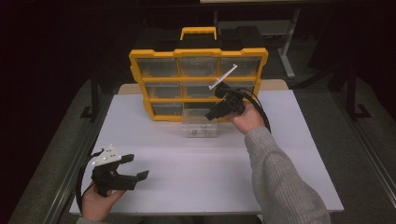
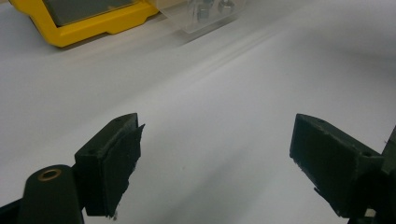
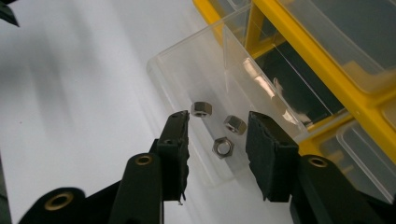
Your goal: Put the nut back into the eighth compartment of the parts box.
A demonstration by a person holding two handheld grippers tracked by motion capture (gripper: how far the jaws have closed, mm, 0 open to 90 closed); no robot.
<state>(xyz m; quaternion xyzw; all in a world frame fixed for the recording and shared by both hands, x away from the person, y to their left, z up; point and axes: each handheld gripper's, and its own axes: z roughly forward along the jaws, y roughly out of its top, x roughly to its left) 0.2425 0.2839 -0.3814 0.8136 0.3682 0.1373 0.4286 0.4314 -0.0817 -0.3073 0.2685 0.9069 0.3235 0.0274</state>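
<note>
The right hand-held gripper (image 3: pixel 217 133) hovers just above the clear drawer (image 3: pixel 187 74), jaws narrowly parted with nothing pinched between them; three hex nuts (image 3: pixel 223 147) lie on the drawer's floor right below the gap (one near each pad, one in the middle). The drawer sits pulled out on the white counter (image 1: pixel 210 163), just in front of the yellow organizer (image 1: pixel 198 52), whose bottom row shows an open slot behind it. The left hand-held gripper (image 1: pixel 133 167) rests low near the counter's front left corner, well apart from the drawer, jaws spread wide over bare surface. Beyond the counter the room is dark, with grey floor and table legs behind.
</note>
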